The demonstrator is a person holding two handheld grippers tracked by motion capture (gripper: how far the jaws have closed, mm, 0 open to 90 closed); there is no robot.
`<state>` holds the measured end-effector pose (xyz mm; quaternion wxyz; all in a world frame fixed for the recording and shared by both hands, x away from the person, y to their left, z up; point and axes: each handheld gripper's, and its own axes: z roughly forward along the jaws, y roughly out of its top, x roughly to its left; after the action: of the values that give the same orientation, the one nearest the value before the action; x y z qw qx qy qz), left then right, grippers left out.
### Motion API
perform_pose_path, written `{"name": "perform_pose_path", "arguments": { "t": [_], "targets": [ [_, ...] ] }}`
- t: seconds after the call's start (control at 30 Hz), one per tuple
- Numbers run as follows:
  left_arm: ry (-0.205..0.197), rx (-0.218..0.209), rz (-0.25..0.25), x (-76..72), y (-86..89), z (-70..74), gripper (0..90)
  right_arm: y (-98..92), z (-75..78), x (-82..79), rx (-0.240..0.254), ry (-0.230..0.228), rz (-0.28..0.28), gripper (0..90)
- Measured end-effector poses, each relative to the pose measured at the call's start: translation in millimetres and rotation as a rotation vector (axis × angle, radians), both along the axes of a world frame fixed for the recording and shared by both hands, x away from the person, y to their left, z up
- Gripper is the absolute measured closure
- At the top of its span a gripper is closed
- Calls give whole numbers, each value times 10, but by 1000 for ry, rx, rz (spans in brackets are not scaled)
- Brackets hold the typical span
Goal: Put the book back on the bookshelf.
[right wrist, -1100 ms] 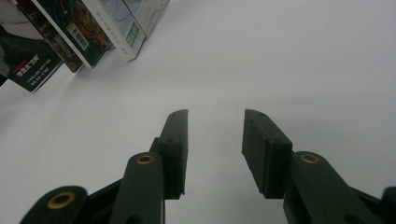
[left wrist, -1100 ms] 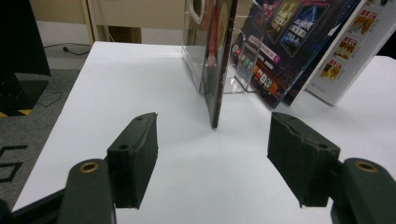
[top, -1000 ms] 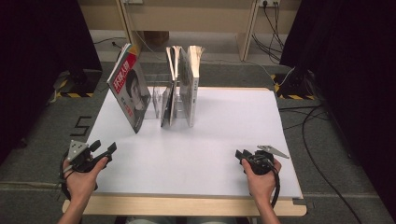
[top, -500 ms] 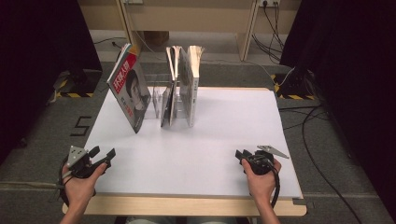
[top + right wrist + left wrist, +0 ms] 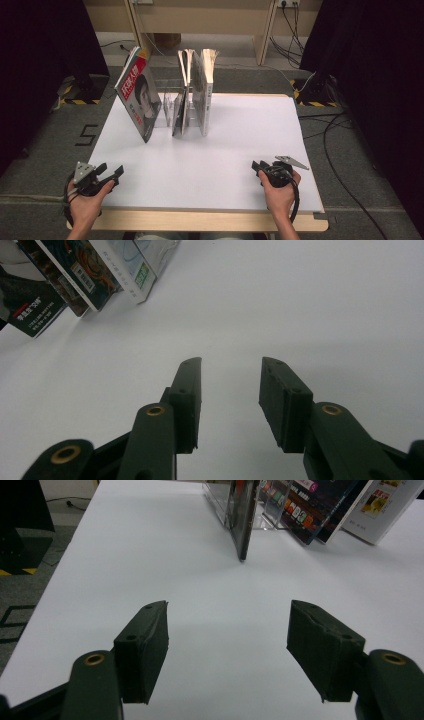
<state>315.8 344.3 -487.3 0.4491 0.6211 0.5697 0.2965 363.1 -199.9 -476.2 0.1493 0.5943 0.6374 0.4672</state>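
**Both grippers wait at the near edge, books stand at the far side**

Your left gripper (image 5: 111,176) sits at the near left corner of the desk (image 5: 235,150), held in your left hand (image 5: 85,200). Seen from its own camera (image 5: 227,645), its jaws stand wide apart with bare desk between them; they hold nothing. Your right gripper (image 5: 260,167) rests near the near right corner of the desk, in your right hand (image 5: 280,192). Its jaws (image 5: 230,400) are parted too, a bit less widely than the left pair, and they also hold nothing.

The things nearest your grippers are the books, and they are well apart from both. They stand at the far side of the desk, left of its middle. A clear rack (image 5: 170,100) sits there. The red magazine (image 5: 137,97) leans tilted at the left of the rack, its lower edge on the desk and its cover, with a printed face, turned toward you. Just right of the rack a thin dark book (image 5: 181,100) stands nearly upright, and beside that a thicker white book (image 5: 206,90) stands on edge.

In the left gripper view the magazine (image 5: 245,515) shows edge-on straight ahead of the jaws, with the rack (image 5: 220,500) behind it. In the right gripper view the books (image 5: 95,275) lie far off to the upper left.
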Motion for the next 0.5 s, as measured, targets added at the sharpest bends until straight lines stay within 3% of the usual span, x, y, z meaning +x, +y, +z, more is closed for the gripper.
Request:
{"name": "perform_pose_path", "arguments": {
  "t": [0.23,0.5],
  "targets": [
    [1,-33,23,-64,39,-76,327,10,-10,-2,3,4,4,618],
    [4,-37,16,-79,54,-98,332,24,-20,-6,-15,-2,11,614]
  ]
}}
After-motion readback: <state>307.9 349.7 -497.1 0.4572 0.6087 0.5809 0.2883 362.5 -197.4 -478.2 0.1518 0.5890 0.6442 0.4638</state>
